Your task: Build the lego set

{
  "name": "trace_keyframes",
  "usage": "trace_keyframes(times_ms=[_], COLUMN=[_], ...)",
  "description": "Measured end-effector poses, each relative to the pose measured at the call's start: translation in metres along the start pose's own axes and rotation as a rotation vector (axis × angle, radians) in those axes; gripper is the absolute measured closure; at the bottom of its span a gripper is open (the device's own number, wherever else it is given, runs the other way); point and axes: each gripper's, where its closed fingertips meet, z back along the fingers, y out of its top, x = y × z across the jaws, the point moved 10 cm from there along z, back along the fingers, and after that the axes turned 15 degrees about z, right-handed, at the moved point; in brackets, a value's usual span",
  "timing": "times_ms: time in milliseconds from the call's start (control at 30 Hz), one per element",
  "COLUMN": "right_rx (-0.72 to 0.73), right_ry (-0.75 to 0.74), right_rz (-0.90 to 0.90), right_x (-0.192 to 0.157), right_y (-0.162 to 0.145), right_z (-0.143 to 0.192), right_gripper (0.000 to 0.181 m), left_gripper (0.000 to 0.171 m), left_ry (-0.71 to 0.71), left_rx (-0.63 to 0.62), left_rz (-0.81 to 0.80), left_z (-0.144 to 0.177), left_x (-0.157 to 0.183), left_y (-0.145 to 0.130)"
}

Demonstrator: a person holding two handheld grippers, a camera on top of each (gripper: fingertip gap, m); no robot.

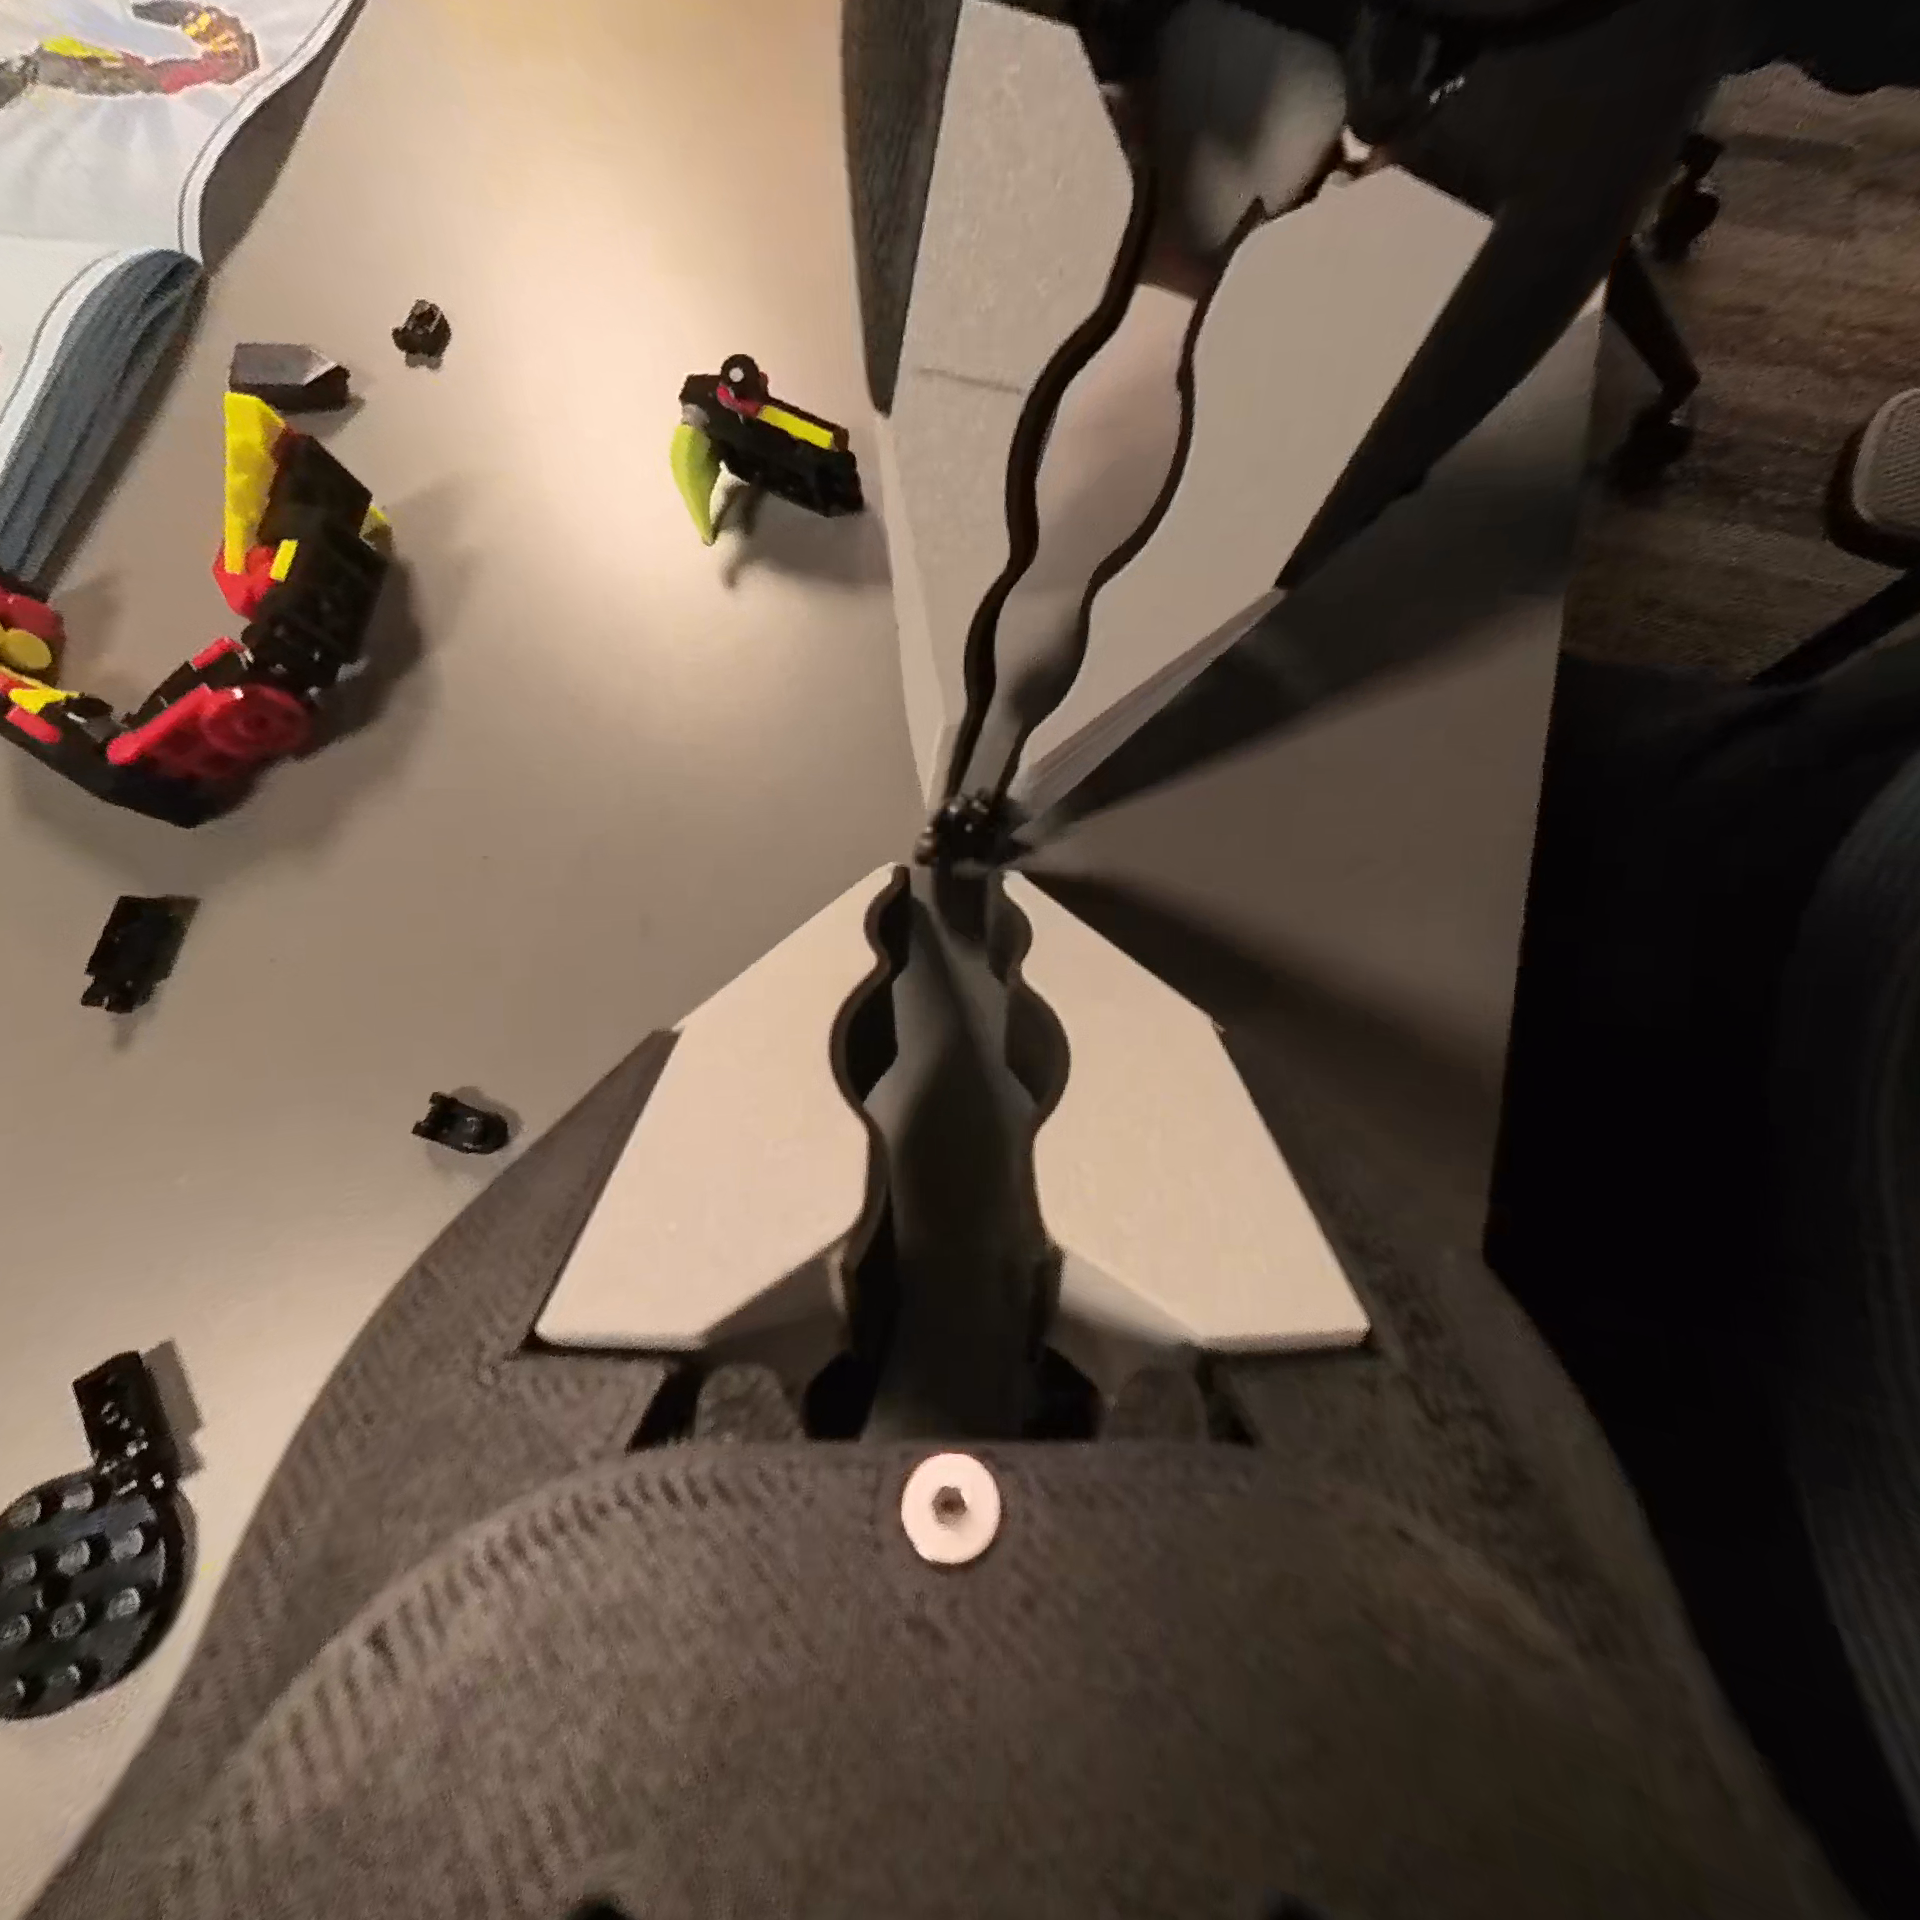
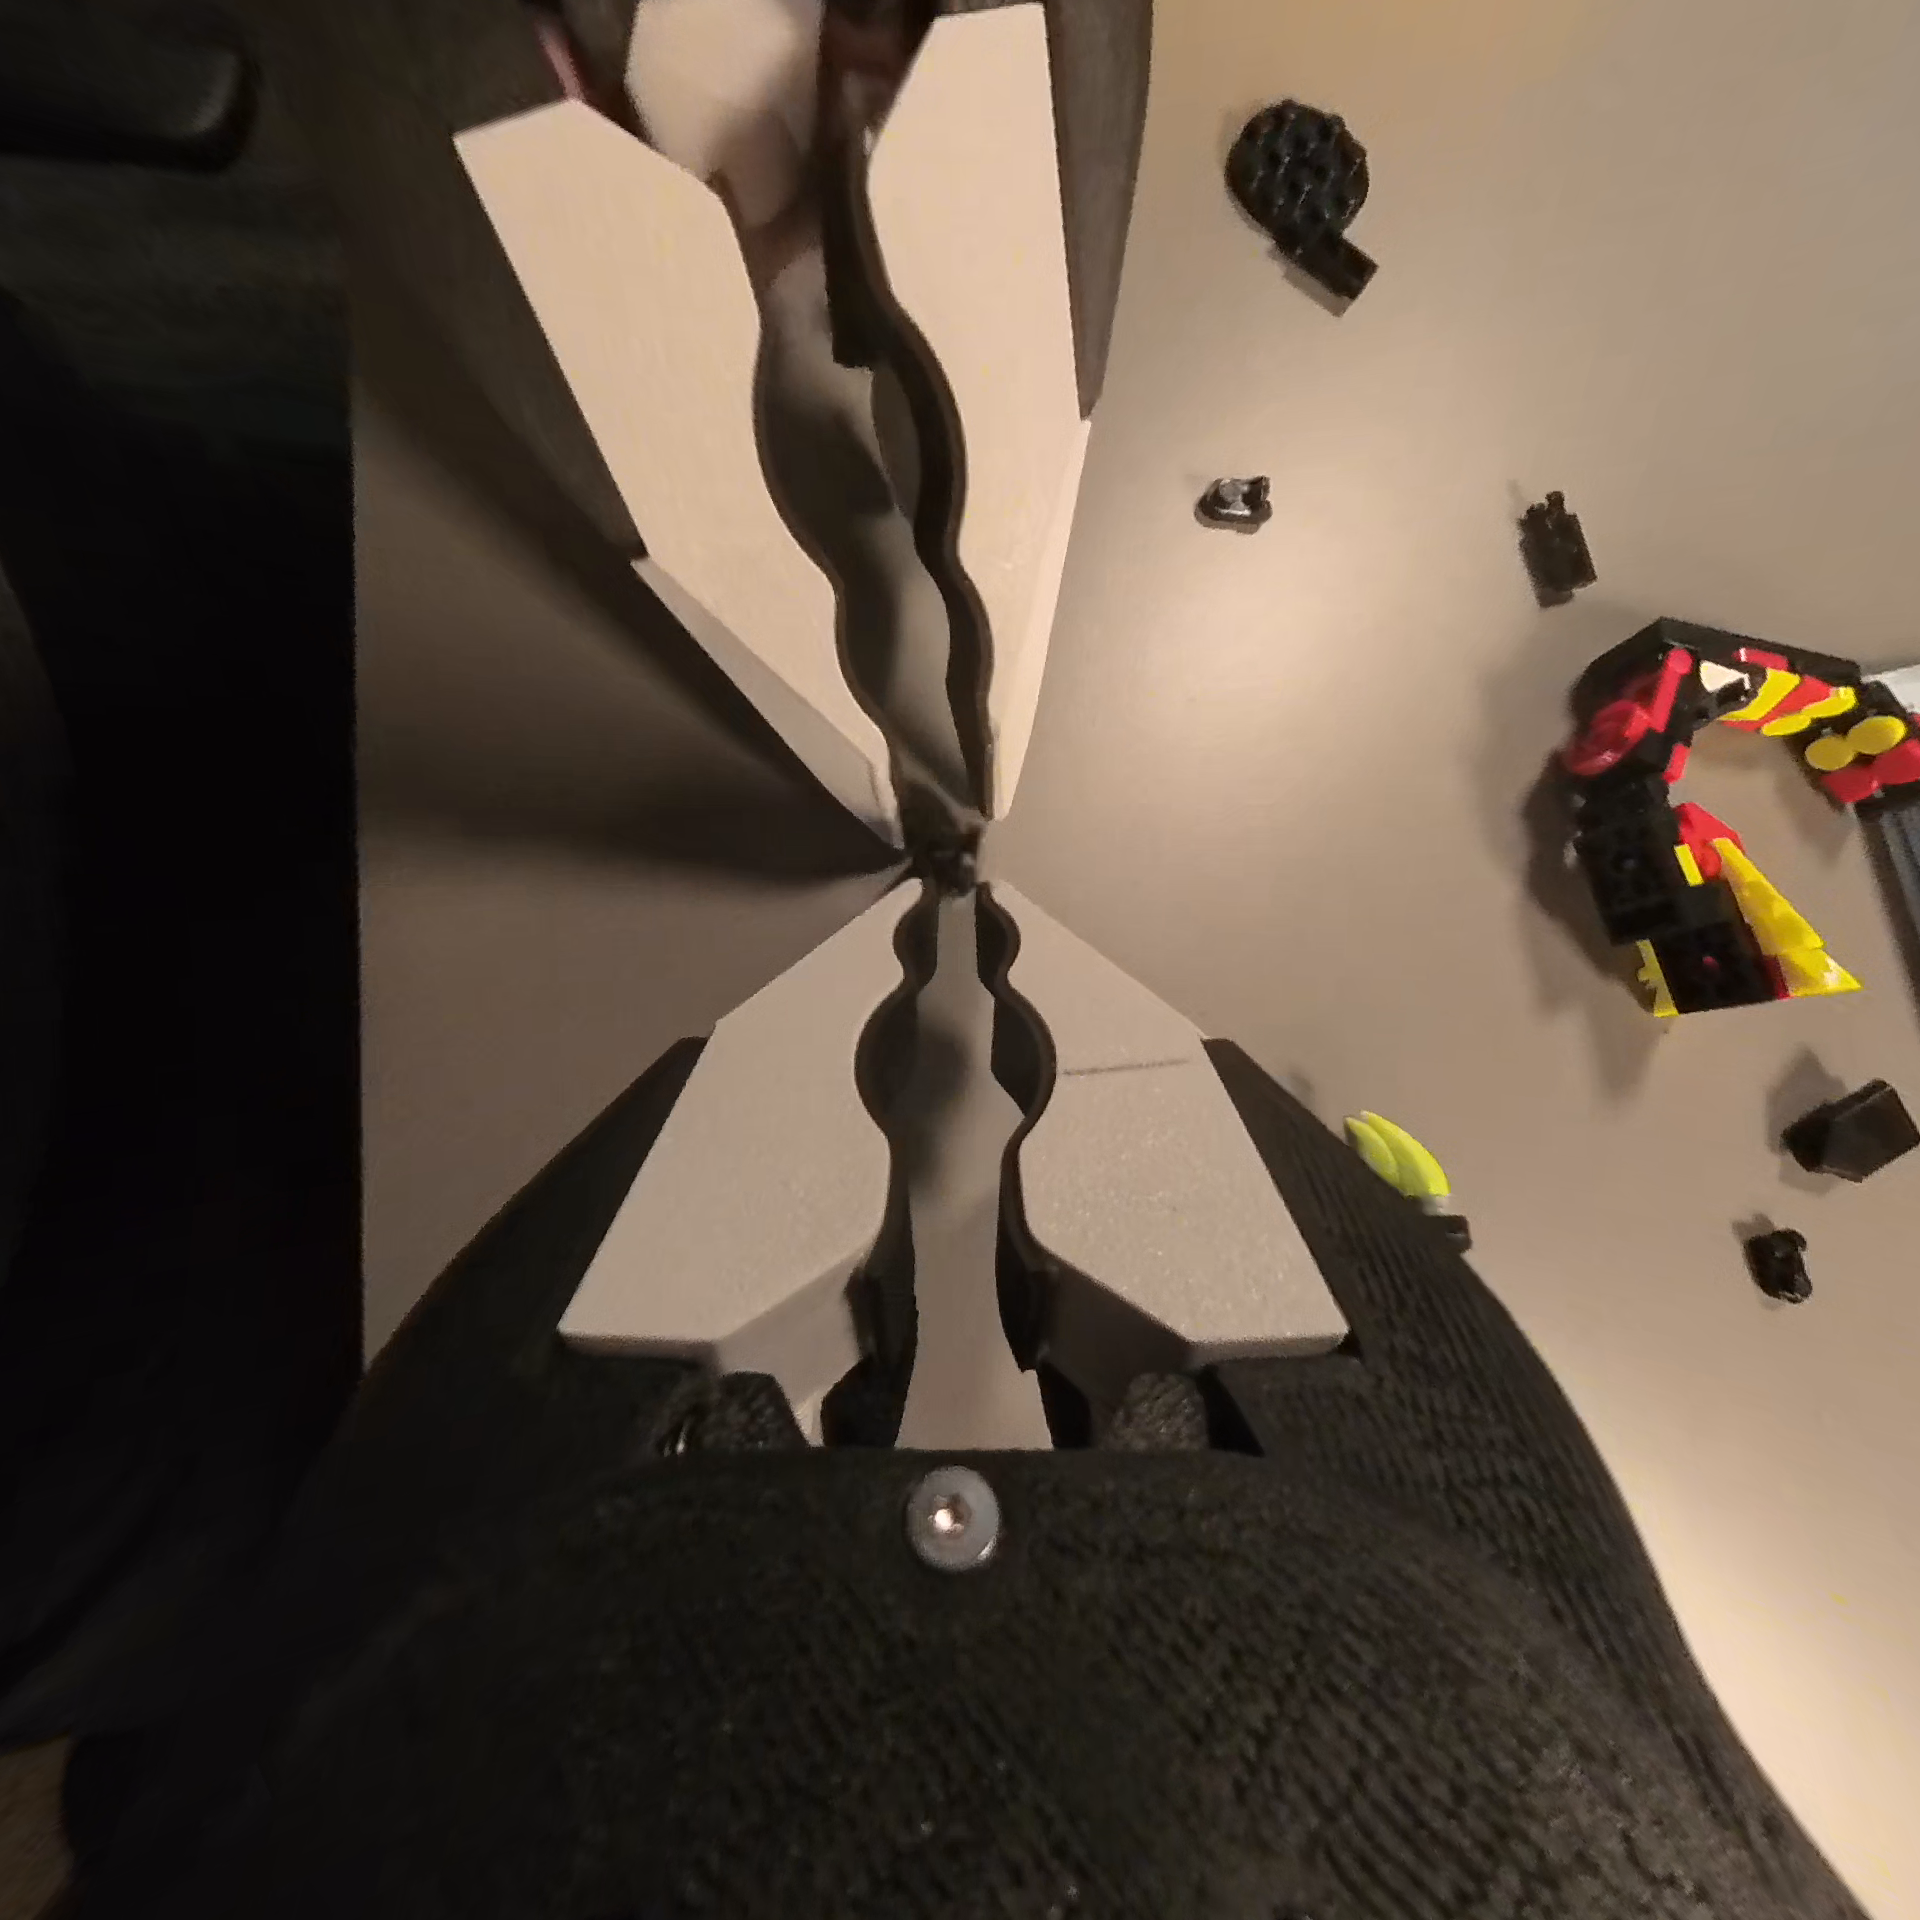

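Seemingly mid-join, in the left wrist view the left tool (image 1: 951,878) stood pressed together on a small black piece (image 1: 964,831) at its tips, with the right tool (image 1: 987,800) meeting it head-on from straight beyond, both held just above the pale counter (image 1: 623,831) near its edge, and the red, black and yellow build (image 1: 208,644) lay well off to the left of that piece. From the right wrist view, the right tool (image 2: 951,888) likewise pinched the black piece (image 2: 951,857) tip to tip with the left tool, their long axes roughly in line, while the build (image 2: 1714,831) lay well to the piece's right among loose black bricks (image 2: 1553,545).
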Motion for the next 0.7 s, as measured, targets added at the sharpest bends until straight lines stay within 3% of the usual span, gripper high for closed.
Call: trace_keyframes(times_ms=[333,500,700], right_rx=[-0.019,0.044,0.122], right_ry=[-0.034,-0.036,-0.128], right_rz=[-0.063,-0.155,-0.202], right_x=[-0.005,-0.015,-0.029], right_y=[-0.002,-0.006,-0.009], right_z=[0.005,0.007,0.005], right_gripper=[0.17,0.162,0.16], left_gripper=[0.153,0.146,0.156], left_ry=[0.002,-0.041,-0.04], left_rx=[0.0,-0.004,-0.011], left_rz=[0.03,0.043,0.02], left_z=[0.002,0.007,0.008], left_x=[0.003,0.003,0.004], left_y=[-0.002,-0.006,-0.008])
